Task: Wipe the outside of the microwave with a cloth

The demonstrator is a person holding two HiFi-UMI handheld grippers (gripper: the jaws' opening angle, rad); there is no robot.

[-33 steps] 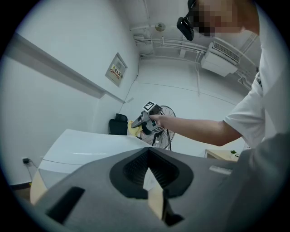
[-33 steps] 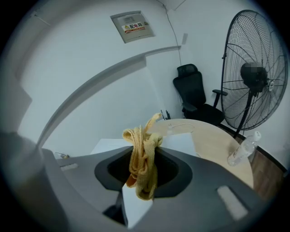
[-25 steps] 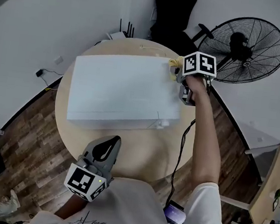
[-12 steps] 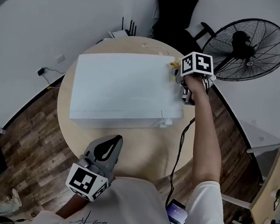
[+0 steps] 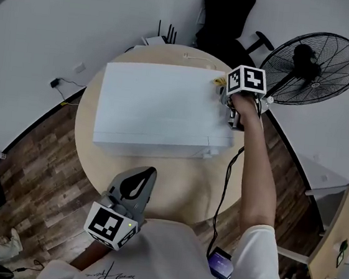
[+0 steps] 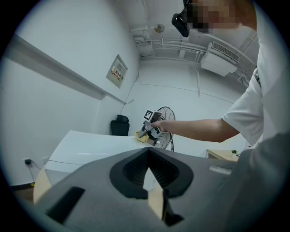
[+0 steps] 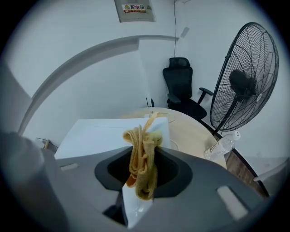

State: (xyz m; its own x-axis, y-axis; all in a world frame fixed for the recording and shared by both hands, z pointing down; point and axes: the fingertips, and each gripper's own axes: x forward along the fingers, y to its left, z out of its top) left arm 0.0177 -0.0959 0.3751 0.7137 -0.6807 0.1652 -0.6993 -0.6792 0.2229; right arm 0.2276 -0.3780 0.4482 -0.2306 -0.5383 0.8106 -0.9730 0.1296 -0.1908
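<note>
On a round table (image 5: 176,183), a white microwave (image 5: 160,103) is met at its far right corner by a yellow cloth (image 7: 143,149).
The cloth is clamped in the right gripper (image 7: 138,190); the left gripper (image 5: 137,184) is closed, empty. Flat, overlapping strokes are advised.
</note>
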